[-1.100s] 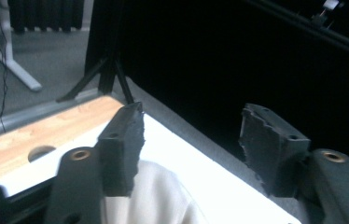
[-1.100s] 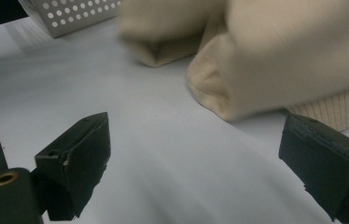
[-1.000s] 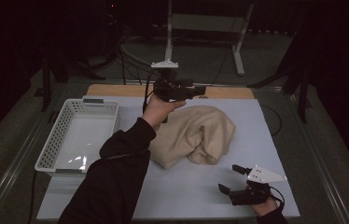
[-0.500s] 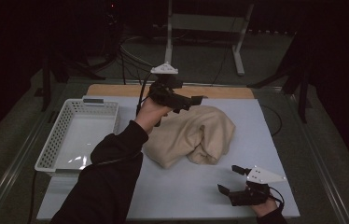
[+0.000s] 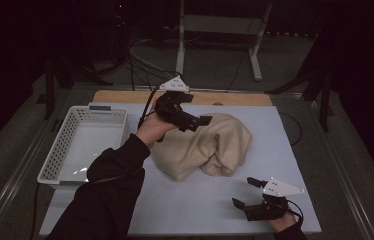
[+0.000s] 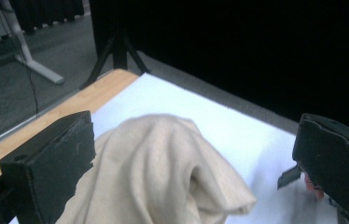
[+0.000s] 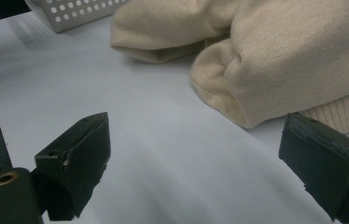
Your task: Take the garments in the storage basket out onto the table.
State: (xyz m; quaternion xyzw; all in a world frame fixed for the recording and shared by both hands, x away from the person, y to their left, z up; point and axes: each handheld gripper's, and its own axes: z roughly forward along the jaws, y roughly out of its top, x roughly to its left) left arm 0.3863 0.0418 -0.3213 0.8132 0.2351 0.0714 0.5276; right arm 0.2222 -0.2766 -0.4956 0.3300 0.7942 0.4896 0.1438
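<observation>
So, at the left side of the high view stood a white basket (image 5: pixel 82 145) with nothing in it, on the pale sheet (image 5: pixel 200 200) that covered the table. Next to it, a dark sleeve (image 5: pixel 105 195) came from the bottom edge up to the left gripper (image 5: pixel 195 121), which was raised over the upper left part of the cream sweater (image 5: pixel 210 147). Its jaws had just been opening and were now spread wide; in the left gripper view the sweater (image 6: pixel 163 172) lay below and between them, but no pad pressed on it. The sweater was a crumpled heap near the centre of the frame, just beside the basket and not inside it. At the lower right, the right gripper (image 5: pixel 247 195) rested on the sheet, near the sweater but apart from it, with jaws also spread and nothing between them.

By my judgement the work was at an early point: the sweater was released, not folded and not put away, so almost everything was left to do.

A wooden strip (image 5: pixel 125 96) of the table showed at the upper edge of the sheet. Behind it the room was dark, with grey floor, cables (image 5: pixel 135 60) and a white stand (image 5: pixel 215 35) at the top centre.
</observation>
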